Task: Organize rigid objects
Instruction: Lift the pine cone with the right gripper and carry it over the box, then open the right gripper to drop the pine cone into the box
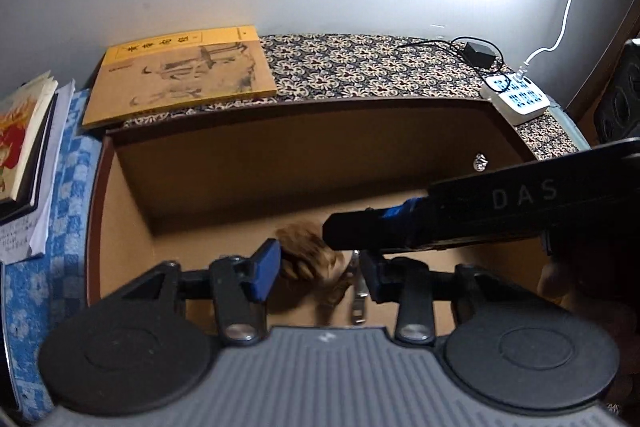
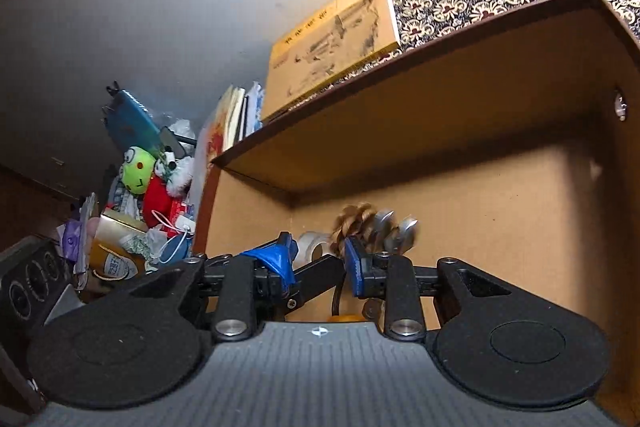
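The left gripper stands with its jaws apart over the floor of the open cardboard box, straddling a brown pine cone without visibly pressing on it; a small metal piece lies just beside the cone, against the right-hand finger. The right gripper reaches into the same box from the right side, its jaws also apart and nothing clamped between them. In the right wrist view the pine cone sits just ahead of the blue pads, with a blurred metal object touching or overlapping it and a roll of clear tape beside it; contact between these items cannot be confirmed. The two grippers occupy the same small working zone, nearly touching. Likely faults from here: a collision between the two tools if both close in together; the cone, being light and irregular, rolling or tipping out of the pads if gripped off-centre; the metal piece being caught along with the cone. Outside the box, a yellow book rests on the patterned cloth behind the rear wall, clear of the work.
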